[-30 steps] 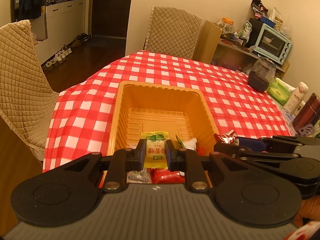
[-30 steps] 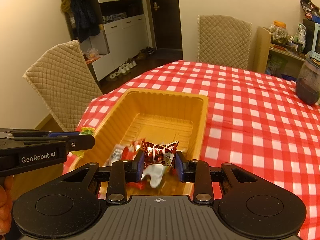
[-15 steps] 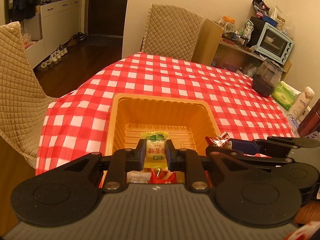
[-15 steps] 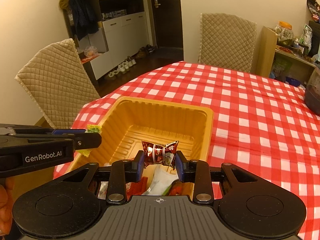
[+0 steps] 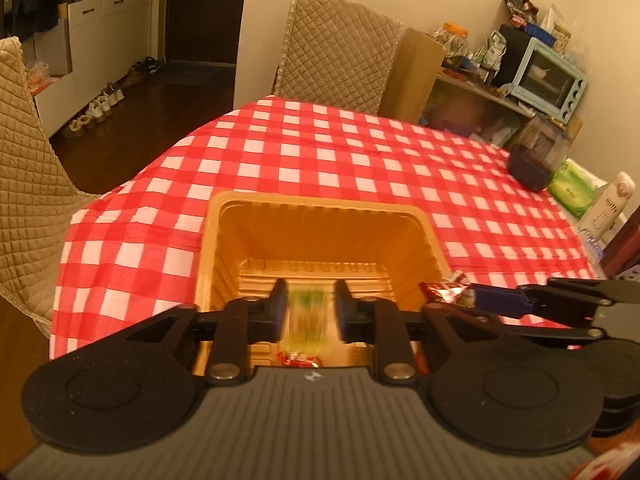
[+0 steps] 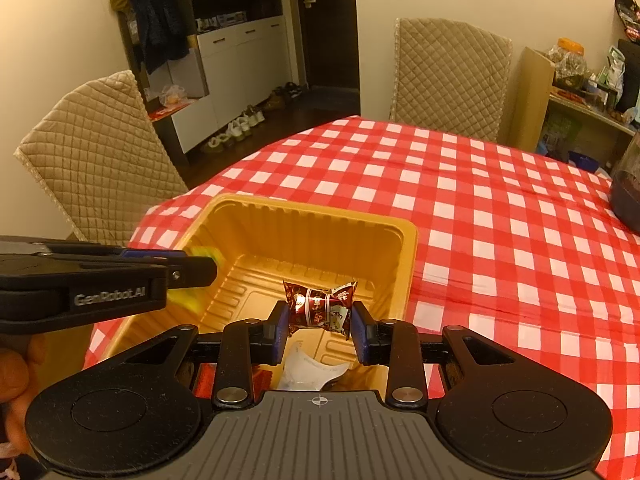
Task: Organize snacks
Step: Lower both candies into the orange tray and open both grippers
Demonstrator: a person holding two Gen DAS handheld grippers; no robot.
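Observation:
An orange plastic tray (image 5: 320, 204) (image 6: 312, 208) sits on the red-checked tablecloth (image 5: 360, 152). My left gripper (image 5: 308, 300) (image 6: 200, 268) hovers over the tray's near left part with its jaws opening. A yellow-green snack packet (image 5: 308, 320) (image 6: 192, 300) is blurred between them, clear of both pads. My right gripper (image 6: 320, 312) (image 5: 476, 300) is shut on a red foil candy (image 6: 320, 304) (image 5: 444, 290) above the tray's near right part. A white wrapper (image 6: 312, 368) and a red wrapper (image 5: 298, 358) lie in the tray's near end, partly hidden by the grippers.
Quilted chairs stand at the left (image 6: 92, 160) and at the far side (image 5: 336, 52). A dark jar (image 5: 532, 164), a green pack (image 5: 568, 192) and a white bottle (image 5: 608, 208) sit at the table's right edge. A shelf with a toaster oven (image 5: 548, 76) is beyond.
Both grippers moved forward over the tray. The left jaws parted and the yellow-green packet, held before, now blurs loose between them. The right still grips the red candy.

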